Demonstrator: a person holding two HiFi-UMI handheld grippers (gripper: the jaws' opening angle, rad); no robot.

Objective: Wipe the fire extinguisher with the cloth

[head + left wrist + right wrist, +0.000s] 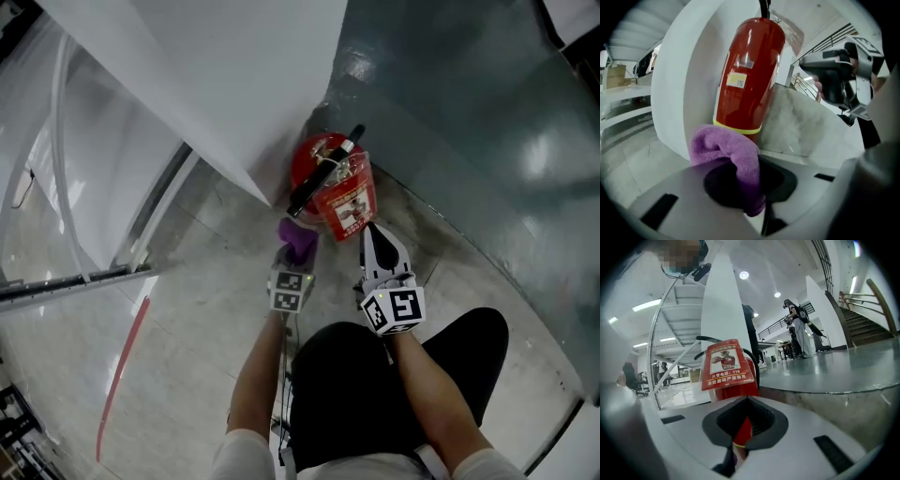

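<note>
A red fire extinguisher (325, 178) stands on the floor against a white slanted wall, with a black handle and a red tag (351, 208) on top. My left gripper (293, 255) is shut on a purple cloth (299, 240), held just short of the cylinder's lower left side. In the left gripper view the cloth (725, 148) bunches over the jaws below the extinguisher (747, 77), close to its yellow band. My right gripper (375, 242) points at the tag from the right, jaws together and holding nothing. The right gripper view shows the tag (726, 364) close ahead.
The white wall (216, 84) rises left of and behind the extinguisher. A marble kerb and a dark glossy floor (469, 122) lie to the right. The person's dark-trousered legs (375, 394) are below. Stairs (862, 315) and a distant person (797, 329) are far off.
</note>
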